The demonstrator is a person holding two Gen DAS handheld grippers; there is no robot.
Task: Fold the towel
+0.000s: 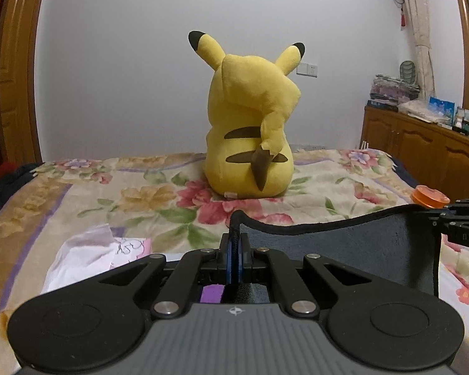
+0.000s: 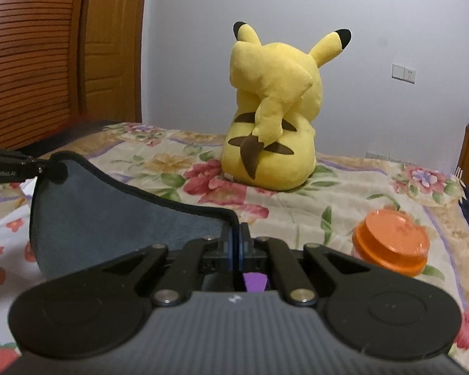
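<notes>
A dark grey-blue towel (image 1: 344,247) with a black hem hangs stretched between my two grippers above the floral bed. My left gripper (image 1: 234,240) is shut on the towel's left top corner. My right gripper (image 2: 239,237) is shut on the towel's right top corner, and the cloth (image 2: 115,218) sags away to its left. The right gripper's tip also shows at the right edge of the left wrist view (image 1: 453,215), and the left gripper's tip shows at the left edge of the right wrist view (image 2: 31,165), both pinching the hem. The towel's lower part is hidden behind the grippers.
A yellow Pikachu plush (image 1: 250,125) sits on the floral bedspread (image 1: 109,193) ahead, back turned. An orange-lidded jar (image 2: 390,243) stands on the bed to the right. White paper and plastic (image 1: 87,253) lie at the left. A wooden cabinet (image 1: 422,147) is at right, a wooden headboard (image 2: 31,62) at left.
</notes>
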